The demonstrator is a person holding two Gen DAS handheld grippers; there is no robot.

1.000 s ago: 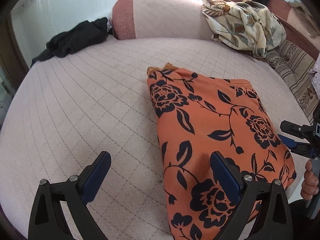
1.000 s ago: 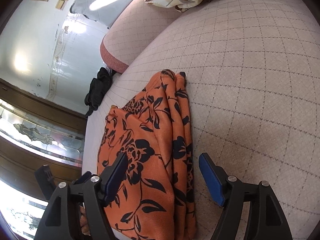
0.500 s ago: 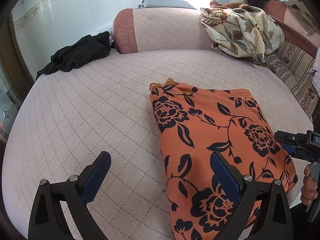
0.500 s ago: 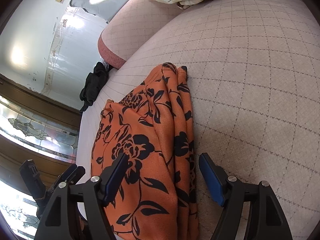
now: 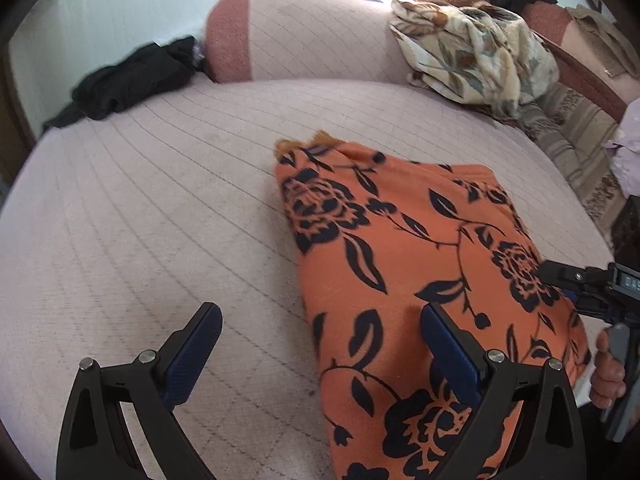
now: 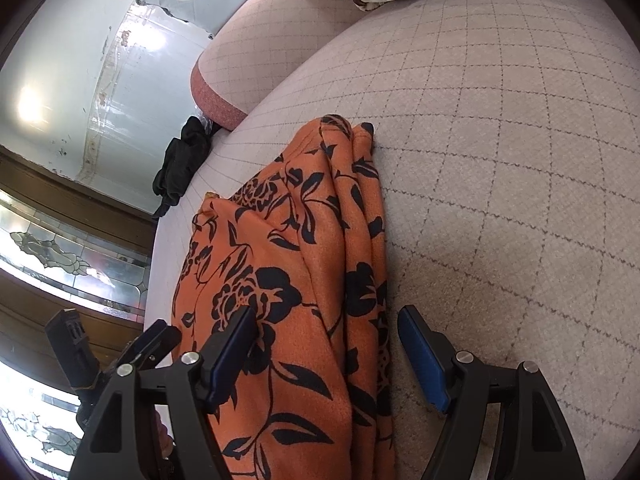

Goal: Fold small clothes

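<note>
An orange garment with black flowers (image 5: 420, 264) lies folded flat on the pink quilted sofa seat (image 5: 160, 216). It also shows in the right wrist view (image 6: 288, 288), with stacked folded edges along its right side. My left gripper (image 5: 320, 356) is open and empty, hovering over the garment's near left edge. My right gripper (image 6: 326, 356) is open and empty, above the garment's near right edge. The right gripper also shows at the right of the left wrist view (image 5: 576, 284).
A black garment (image 5: 132, 76) lies at the seat's far left corner. A cream floral blanket (image 5: 476, 52) is heaped at the far right. The sofa's backrest (image 5: 316, 36) runs along the back. A wall and stained-glass panels (image 6: 52, 248) stand to the left.
Both grippers have drifted slightly over the garment. They stay open. The garment has not moved.
</note>
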